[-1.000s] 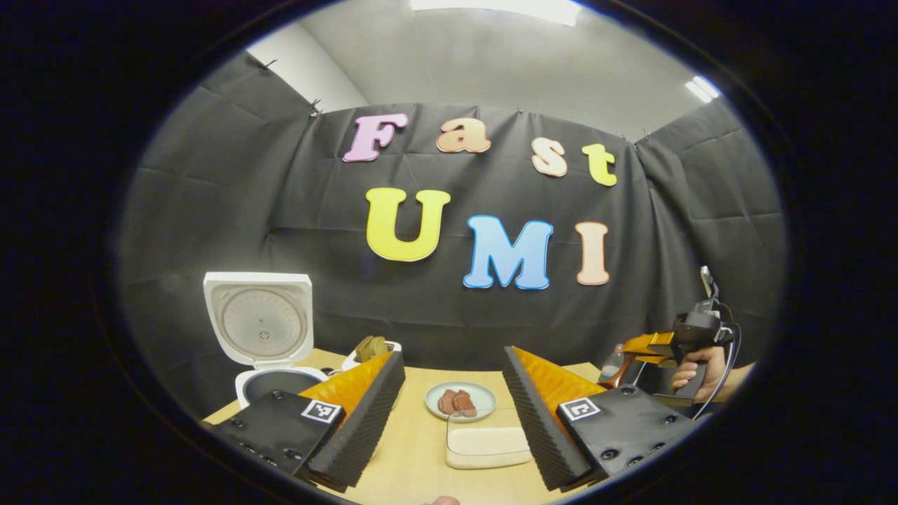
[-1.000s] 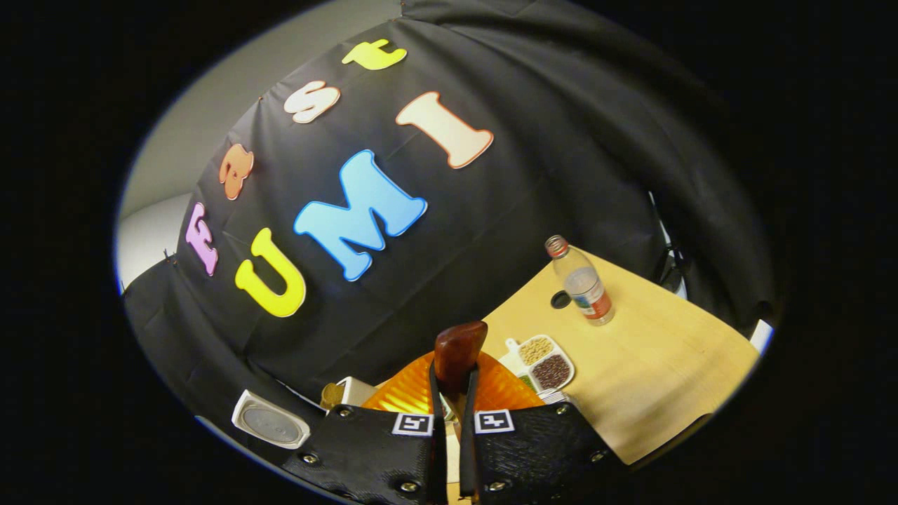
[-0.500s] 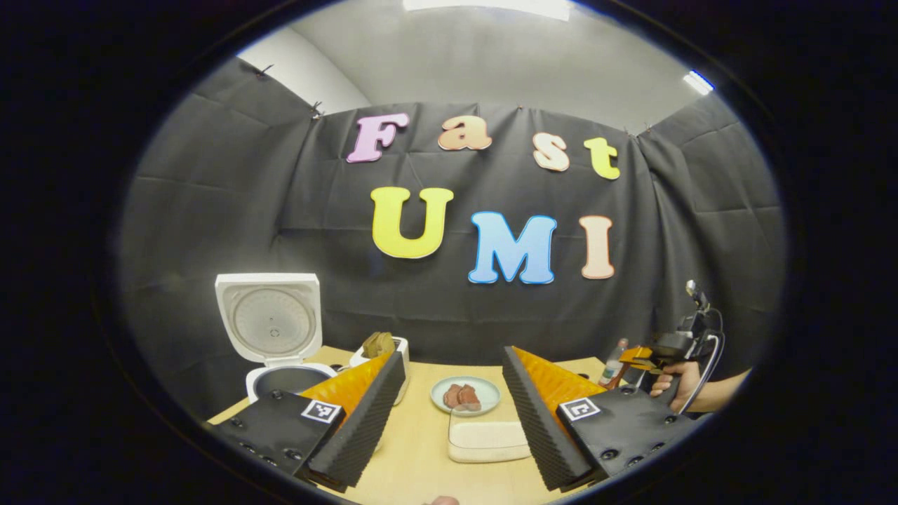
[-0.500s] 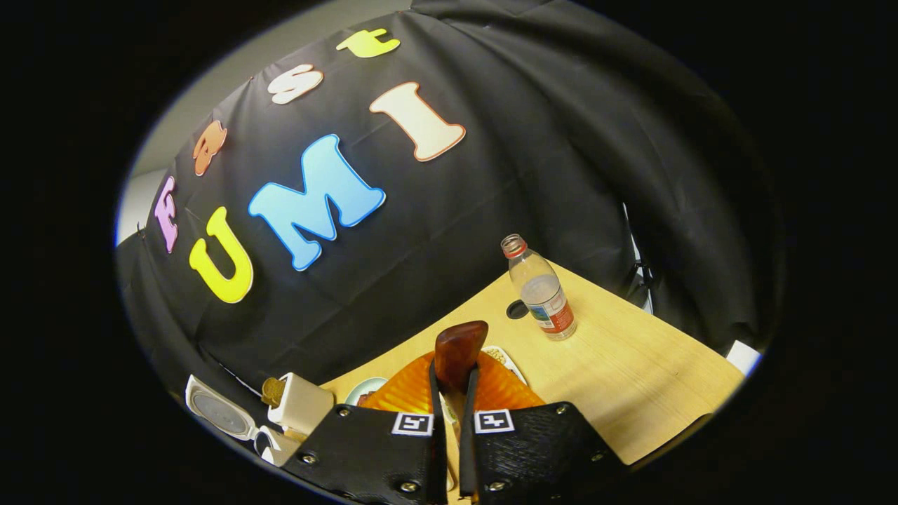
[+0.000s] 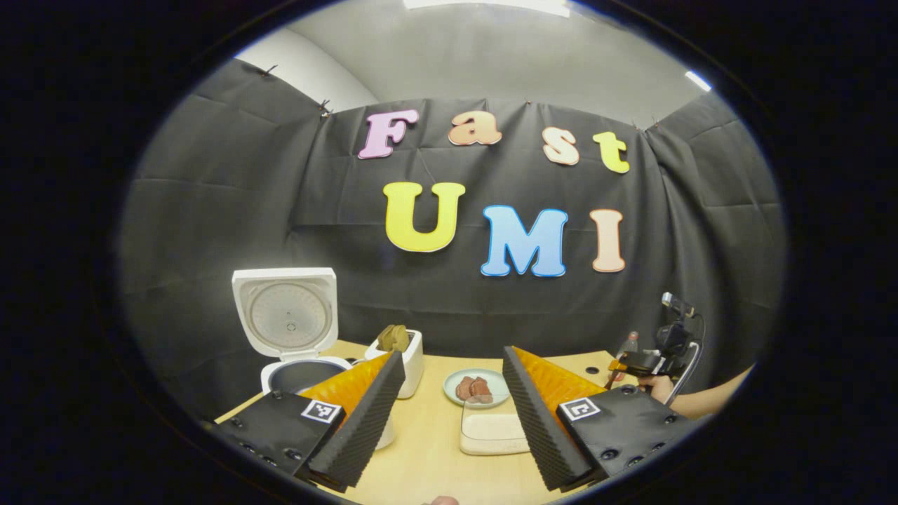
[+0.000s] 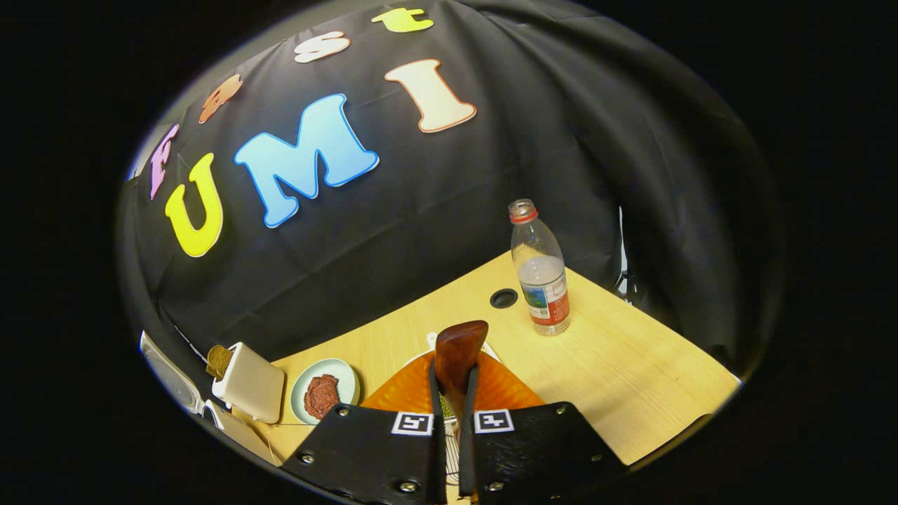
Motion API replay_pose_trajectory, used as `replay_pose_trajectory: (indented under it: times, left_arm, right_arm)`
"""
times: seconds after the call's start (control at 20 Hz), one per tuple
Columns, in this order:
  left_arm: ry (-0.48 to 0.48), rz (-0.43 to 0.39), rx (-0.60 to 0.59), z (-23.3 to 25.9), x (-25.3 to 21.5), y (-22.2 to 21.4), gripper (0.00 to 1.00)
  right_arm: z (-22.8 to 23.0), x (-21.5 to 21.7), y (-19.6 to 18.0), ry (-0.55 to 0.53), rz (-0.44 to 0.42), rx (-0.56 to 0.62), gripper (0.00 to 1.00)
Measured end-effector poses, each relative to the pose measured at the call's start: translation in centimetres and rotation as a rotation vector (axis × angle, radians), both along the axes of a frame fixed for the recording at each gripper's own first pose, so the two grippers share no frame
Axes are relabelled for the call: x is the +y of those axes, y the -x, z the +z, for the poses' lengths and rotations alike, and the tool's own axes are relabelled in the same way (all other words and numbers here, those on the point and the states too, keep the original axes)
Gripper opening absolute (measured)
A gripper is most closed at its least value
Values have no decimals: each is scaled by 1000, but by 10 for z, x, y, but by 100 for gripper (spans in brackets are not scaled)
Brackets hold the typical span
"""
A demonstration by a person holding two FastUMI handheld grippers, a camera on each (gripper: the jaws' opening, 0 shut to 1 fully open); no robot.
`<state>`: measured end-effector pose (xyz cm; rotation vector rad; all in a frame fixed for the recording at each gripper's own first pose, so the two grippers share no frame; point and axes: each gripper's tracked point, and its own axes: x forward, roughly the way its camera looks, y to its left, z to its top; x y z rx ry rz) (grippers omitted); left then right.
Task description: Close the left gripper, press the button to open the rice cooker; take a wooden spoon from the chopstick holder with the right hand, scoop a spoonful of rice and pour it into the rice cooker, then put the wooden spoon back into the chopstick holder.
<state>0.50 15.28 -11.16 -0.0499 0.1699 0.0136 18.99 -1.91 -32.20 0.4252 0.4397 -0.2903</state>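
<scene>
The white rice cooker [image 5: 300,372] stands at the left with its lid [image 5: 287,315] raised. Beside it is the white chopstick holder [image 5: 409,358] with brown utensil tops in it. A clear box of white rice [image 5: 493,429] lies between the fingers of my left gripper [image 5: 452,359], which is open and holds nothing. My right gripper [image 6: 452,382] is shut on the wooden spoon [image 6: 459,348], whose reddish-brown end sticks out past the fingertips, above the table. In the left gripper view, that right gripper [image 5: 642,362] is at the far right, held by a hand [image 5: 659,384].
A pale plate with pieces of meat [image 5: 477,387] sits behind the rice box. A water bottle [image 6: 540,270] stands near the back right of the wooden table [image 6: 631,379], next to a round cable hole [image 6: 504,298]. The chopstick holder [image 6: 249,382] and plate [image 6: 324,382] lie far left.
The right gripper, still shut on the spoon, has sunk toward the table and levelled out. The left gripper view has drifted, so the cooker and holder now sit farther right.
</scene>
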Motion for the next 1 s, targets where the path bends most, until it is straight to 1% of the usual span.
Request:
replay_pose_trajectory:
  times: [0.05, 0.2, 0.25, 0.3, 0.35, 0.45, 0.5, 0.6, 0.7, 0.75, 0.8, 0.85, 0.9, 1.0]
  left_arm:
    - [4, -3, 5, -2, -2, 1, 97]
    - [3, -9, 2, -1, -3, 2, 99]
    - [5, -10, -5, 1, -5, 1, 97]
    - [10, -13, -11, 1, -7, 0, 97]
    - [21, -19, -12, -3, -11, -2, 97]
    - [40, -40, -10, -6, -20, -5, 96]
    - [42, -52, -10, -5, -24, -7, 96]
    - [45, -77, -19, -4, -30, -13, 97]
    - [46, -94, -24, -5, -32, -21, 97]
    - [52, -98, -27, -4, -33, -28, 99]
    - [67, -104, -30, -3, -34, -32, 97]
    - [80, -108, -30, -4, -33, -38, 96]
    - [88, -101, -28, -3, -29, -44, 97]
    - [103, -90, -30, 0, -17, -56, 97]
  right_arm:
    - [-9, 3, -3, -9, 4, 13, 7]
    - [-13, -5, -6, 4, -1, 20, 8]
    - [-14, -3, -1, 9, 23, 32, 10]
    - [-15, -4, 7, 29, 35, 65, 19]
    - [-22, -7, 13, 53, 49, 88, 24]
    - [-24, -20, 31, 140, 49, 128, 75]
    - [-18, -25, 39, 175, 53, 125, 100]
    - [3, -21, 54, 233, 88, 96, 100]
    - [40, -10, 67, 283, 141, 22, 100]
    - [57, -4, 73, 313, 173, -11, 100]
    - [73, 4, 80, 342, 209, -34, 100]
    - [85, 9, 85, 362, 244, -56, 100]
    - [100, 16, 89, 369, 269, -80, 100]
    - [130, 24, 97, 389, 283, -128, 100]
